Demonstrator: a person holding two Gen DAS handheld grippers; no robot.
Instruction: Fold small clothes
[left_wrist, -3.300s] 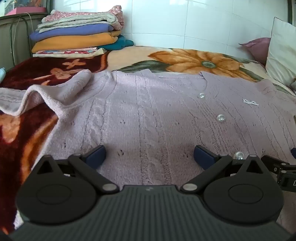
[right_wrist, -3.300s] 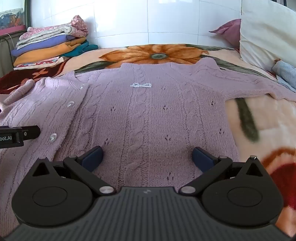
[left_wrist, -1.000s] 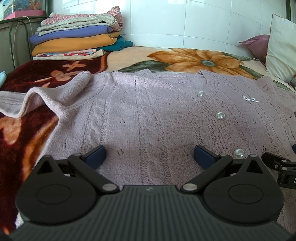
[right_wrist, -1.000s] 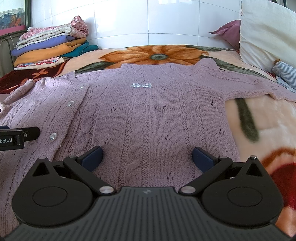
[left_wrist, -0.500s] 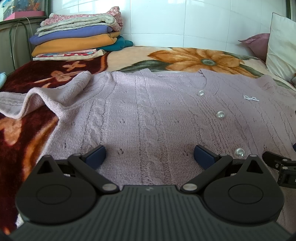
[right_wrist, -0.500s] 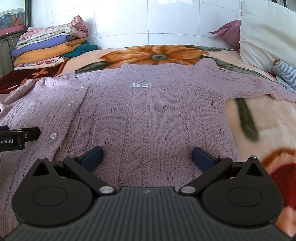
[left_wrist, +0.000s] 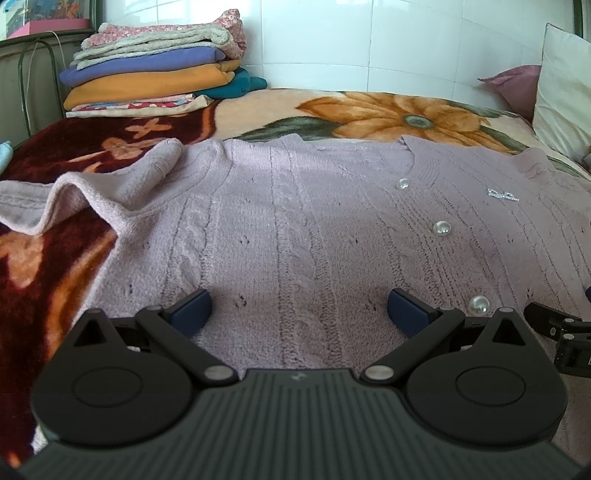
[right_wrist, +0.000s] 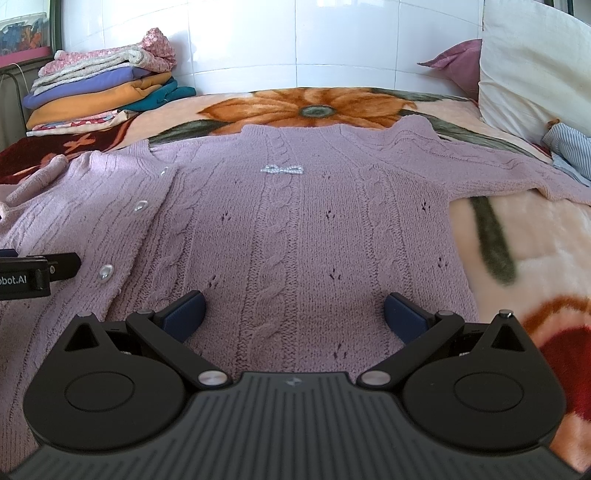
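A lilac cable-knit cardigan (left_wrist: 295, 221) with pearl buttons lies spread face up on the bed; it also shows in the right wrist view (right_wrist: 295, 229). Its left sleeve (left_wrist: 92, 195) is rumpled at the left, its right sleeve (right_wrist: 498, 166) stretches out to the right. My left gripper (left_wrist: 297, 312) is open and empty, low over the hem on the cardigan's left half. My right gripper (right_wrist: 293, 312) is open and empty, low over the hem on its right half. Each gripper's side shows at the edge of the other's view.
A stack of folded clothes (left_wrist: 155, 77) sits at the back left by the tiled wall (right_wrist: 295, 37). White and pink pillows (right_wrist: 528, 62) and a striped cloth (right_wrist: 569, 147) lie at the right. A floral blanket (right_wrist: 535, 266) covers the bed.
Almost nothing has changed. Both grippers stay open over the hem; the left view has shifted only slightly.
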